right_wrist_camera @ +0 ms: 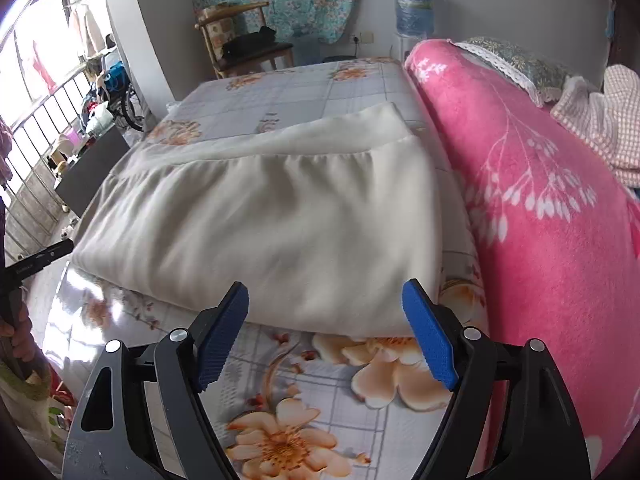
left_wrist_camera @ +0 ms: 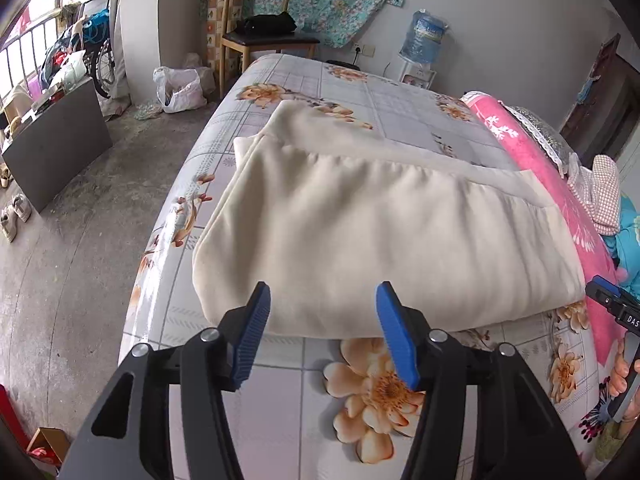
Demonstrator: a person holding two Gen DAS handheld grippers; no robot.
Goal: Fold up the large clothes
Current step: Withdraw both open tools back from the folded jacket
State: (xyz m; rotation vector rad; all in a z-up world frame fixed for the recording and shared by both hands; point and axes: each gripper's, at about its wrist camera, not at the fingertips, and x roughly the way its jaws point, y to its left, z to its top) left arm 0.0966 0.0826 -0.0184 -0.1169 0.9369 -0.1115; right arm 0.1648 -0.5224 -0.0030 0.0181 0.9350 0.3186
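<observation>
Cream garment, folded, lies mid-frame on the floral bed sheet, beside the pink blanket at right. Left gripper and right gripper, bottom centre of their views, hover before its near edge, jaws released, nothing between them.

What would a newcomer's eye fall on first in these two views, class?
The cream garment folded in the middle of the floral bed sheet stands out first. Next comes the bright pink blanket bunched along its right side. Both grippers, left and right, hang open before the garment's near edge.
</observation>
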